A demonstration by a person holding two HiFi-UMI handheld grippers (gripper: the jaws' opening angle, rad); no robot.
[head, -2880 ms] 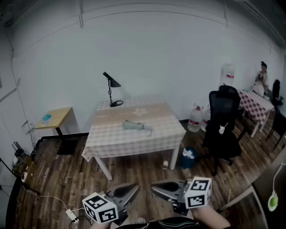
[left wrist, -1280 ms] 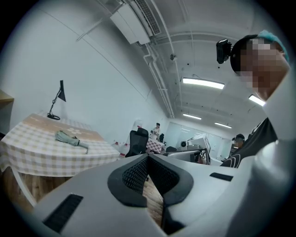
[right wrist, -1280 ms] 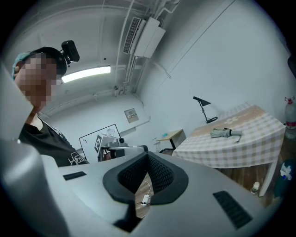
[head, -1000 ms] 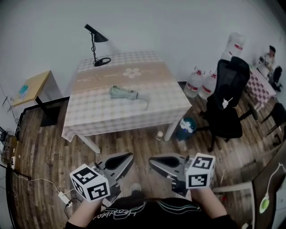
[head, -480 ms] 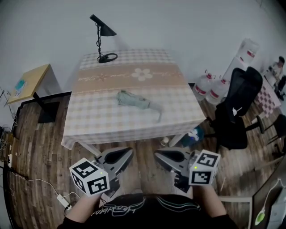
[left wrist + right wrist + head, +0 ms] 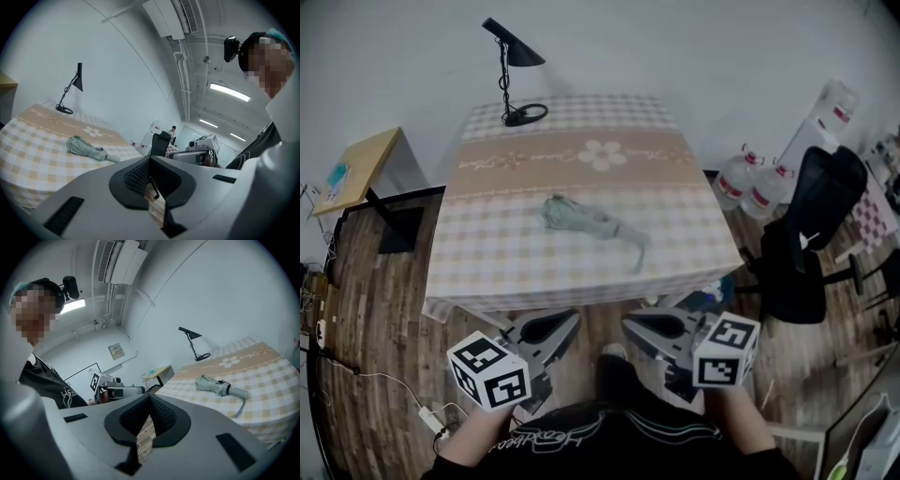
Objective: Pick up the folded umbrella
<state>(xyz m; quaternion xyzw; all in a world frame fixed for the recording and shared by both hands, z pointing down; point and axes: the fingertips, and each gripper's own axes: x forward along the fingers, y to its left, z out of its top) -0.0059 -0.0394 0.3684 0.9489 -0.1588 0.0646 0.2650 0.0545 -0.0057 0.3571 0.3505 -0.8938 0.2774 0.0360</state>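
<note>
- Nearest the camera: left gripper [image 6: 562, 325] and right gripper [image 6: 636, 326], held low before the person's dark shirt [image 6: 600, 436], each carrying its marker cube. Both point toward the table. In each gripper's own view the jaws meet at the tip with nothing between them: both closed and empty.
- Below and ahead: wood-plank floor [image 6: 384, 337], then the near edge of the table [image 6: 487, 267] under a checked cloth.
- Mid-table: the folded umbrella [image 6: 577, 217], pale grey-green, lying flat and alone, well apart from both grippers. Its handle [image 6: 623, 232] points toward the table's right near corner; a wrist strap [image 6: 639, 255] trails from it toward the near edge.
- Handling (judged): probably light. The gathered fabric looks soft and likely to slide or bunch under the pads, while the shaft inside should be stiff. The firmest hold appears to be the hard handle, or across the bundle's middle so that the pads bear on the shaft. The strap is too slack to rely on.
- Far edge: black desk lamp [image 6: 511, 70], clear of the umbrella, against the white wall [image 6: 675, 37].
</note>
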